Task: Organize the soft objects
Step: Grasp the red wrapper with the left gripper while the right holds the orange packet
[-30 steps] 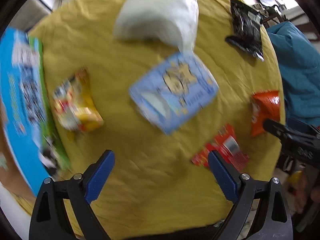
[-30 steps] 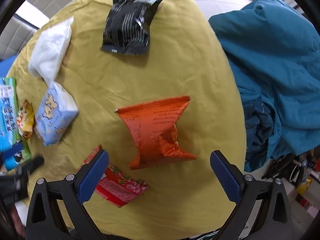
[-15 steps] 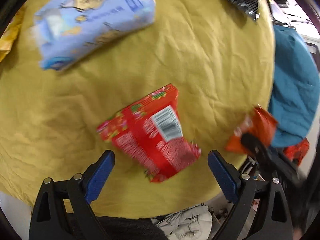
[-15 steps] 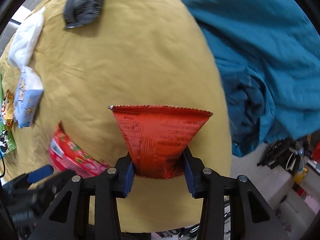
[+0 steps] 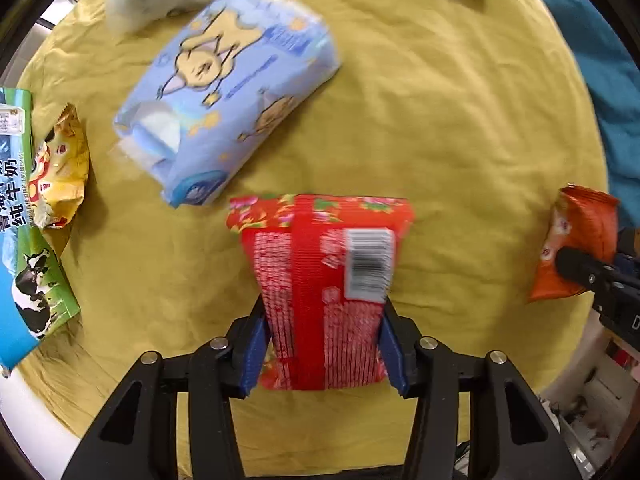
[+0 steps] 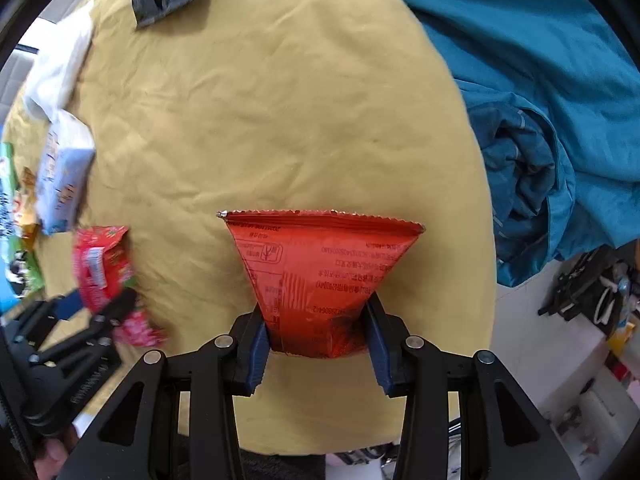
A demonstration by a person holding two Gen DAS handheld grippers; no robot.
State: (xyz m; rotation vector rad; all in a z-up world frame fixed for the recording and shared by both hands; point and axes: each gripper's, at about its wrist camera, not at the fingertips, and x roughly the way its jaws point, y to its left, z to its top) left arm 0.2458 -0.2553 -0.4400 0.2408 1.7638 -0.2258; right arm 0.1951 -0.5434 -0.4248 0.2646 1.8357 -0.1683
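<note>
left hand-held gripper [image 5: 322, 344] clamps red packet [image 5: 320, 280] | right hand-held gripper [image 6: 318, 346] clamps orange packet [image 6: 320, 276]

The red snack pack [image 5: 320, 280], lying loose ahead of the spread left gripper [image 5: 322, 354] half a second ago, is now being pinched between its fingers [image 5: 252, 354]. The orange packet [image 6: 320, 280] is being kept clamped by the right gripper [image 6: 318, 350].

The left tool [image 5: 322, 350] has its two blue fingers [image 5: 253, 354] pressed on the sides of a red packet [image 5: 320, 280], and the right tool [image 6: 318, 346] is clamped the same way on an orange packet [image 6: 320, 276].
</note>
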